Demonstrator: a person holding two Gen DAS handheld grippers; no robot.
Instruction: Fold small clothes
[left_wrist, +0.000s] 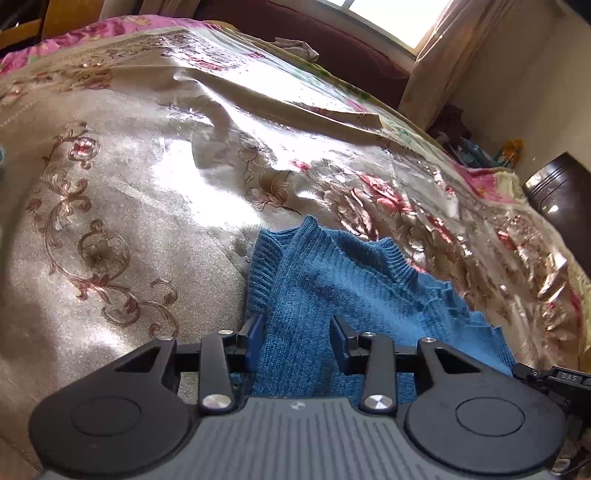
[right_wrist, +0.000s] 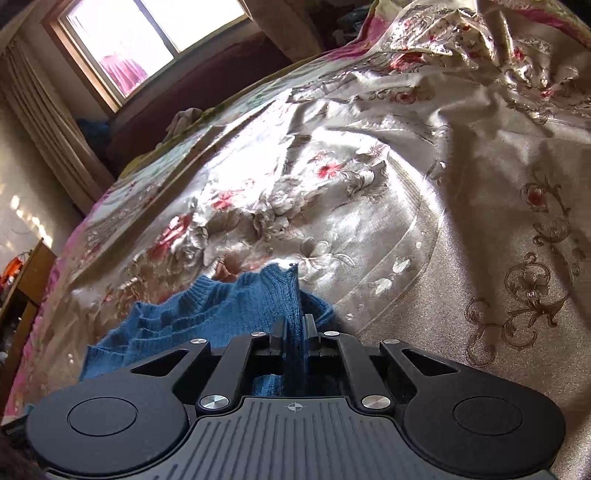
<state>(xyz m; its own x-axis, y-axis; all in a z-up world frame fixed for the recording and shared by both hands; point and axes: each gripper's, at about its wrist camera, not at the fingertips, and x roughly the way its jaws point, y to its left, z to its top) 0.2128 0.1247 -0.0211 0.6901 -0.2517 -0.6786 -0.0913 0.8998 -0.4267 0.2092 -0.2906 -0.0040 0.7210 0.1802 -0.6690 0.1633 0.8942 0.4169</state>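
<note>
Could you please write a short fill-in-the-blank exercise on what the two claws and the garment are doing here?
1. The knitted sweater is coloured ____.
2. The right claw is ____ on a fold of it.
3. The left claw has its fingers spread ____, with knit between them.
4. The sweater lies on a ____-patterned bedspread.

Missing words: blue; shut; open; floral
</note>
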